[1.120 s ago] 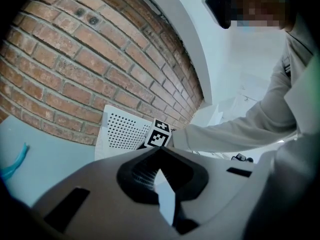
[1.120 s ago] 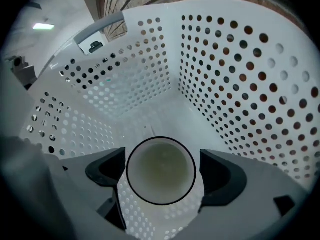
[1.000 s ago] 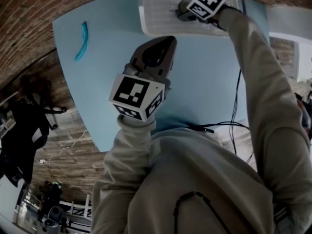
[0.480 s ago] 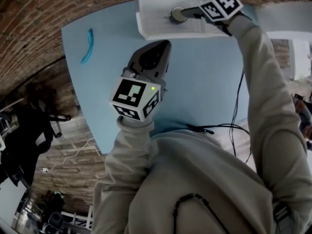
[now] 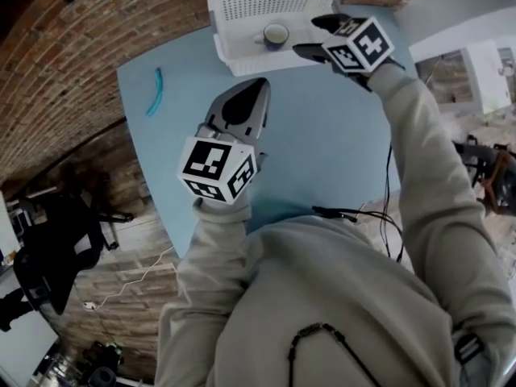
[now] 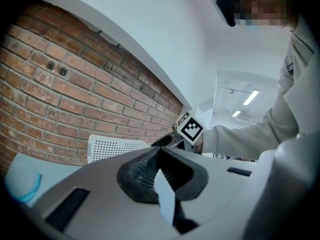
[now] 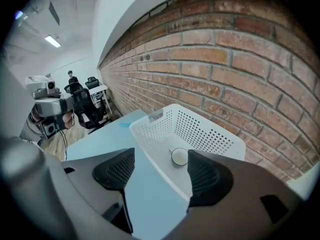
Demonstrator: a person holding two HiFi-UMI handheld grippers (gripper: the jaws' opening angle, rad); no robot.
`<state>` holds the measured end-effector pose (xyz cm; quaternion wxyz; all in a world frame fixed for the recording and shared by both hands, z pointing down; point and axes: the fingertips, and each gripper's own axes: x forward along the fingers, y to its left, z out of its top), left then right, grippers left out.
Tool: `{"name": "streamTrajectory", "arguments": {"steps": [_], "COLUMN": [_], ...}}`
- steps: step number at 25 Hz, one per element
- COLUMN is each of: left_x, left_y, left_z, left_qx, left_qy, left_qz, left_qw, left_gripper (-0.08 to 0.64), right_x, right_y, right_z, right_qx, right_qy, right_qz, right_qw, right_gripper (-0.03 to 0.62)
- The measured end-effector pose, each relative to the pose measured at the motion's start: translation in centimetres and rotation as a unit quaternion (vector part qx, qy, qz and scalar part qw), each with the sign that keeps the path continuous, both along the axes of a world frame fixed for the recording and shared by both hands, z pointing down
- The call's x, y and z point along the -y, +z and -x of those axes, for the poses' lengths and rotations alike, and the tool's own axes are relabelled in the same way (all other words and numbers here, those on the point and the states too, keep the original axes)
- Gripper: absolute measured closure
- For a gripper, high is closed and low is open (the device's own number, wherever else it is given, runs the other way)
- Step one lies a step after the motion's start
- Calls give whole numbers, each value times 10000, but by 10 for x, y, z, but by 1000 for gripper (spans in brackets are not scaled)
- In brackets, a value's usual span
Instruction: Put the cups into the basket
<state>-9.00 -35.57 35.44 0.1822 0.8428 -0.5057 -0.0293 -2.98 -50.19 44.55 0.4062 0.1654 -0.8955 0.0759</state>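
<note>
Brick wall behind a light blue table (image 5: 322, 135); a white perforated basket (image 5: 242, 6) sits at its far edge with one cup (image 5: 276, 35) upright inside. Right gripper (image 5: 310, 37) hangs above the basket's near rim, jaws spread with nothing between them, though they have just been closing a little. Left gripper (image 5: 256, 87) over mid-table, jaws pressed together, empty; teal curved strip (image 5: 154, 92) lies well apart.

Left gripper (image 5: 256, 87), near: jaws together. Right gripper (image 5: 310, 36), arm stretched far: jaws apart, just narrowing, nothing between.
</note>
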Motion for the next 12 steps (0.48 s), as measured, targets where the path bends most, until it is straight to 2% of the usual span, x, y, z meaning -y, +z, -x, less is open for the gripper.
{"name": "streamTrajectory", "arguments": {"steps": [2, 7, 10, 12], "left_x": [-12, -40, -53, -61], "left_y": [-9, -26, -32, -36], "left_z": [-5, -22, -32, -39], "left_qx": [54, 175, 236, 289], "left_qy": [19, 155, 251, 299], "left_qz": [-64, -197, -235, -270], "left_qw": [10000, 9995, 9991, 9988], "left_gripper": [565, 565, 565, 565], "right_x": [-19, -61, -83, -97], "right_y": [-14, -37, -55, -65], "right_z": [-9, -34, -48, -60], "right_qx": [245, 671, 1163, 1476], "right_qy": [117, 432, 820, 1122], "right_qz": [-82, -297, -450, -510], "right_qw": [9996, 9964, 9888, 9813], "right_gripper": [290, 370, 487, 542]}}
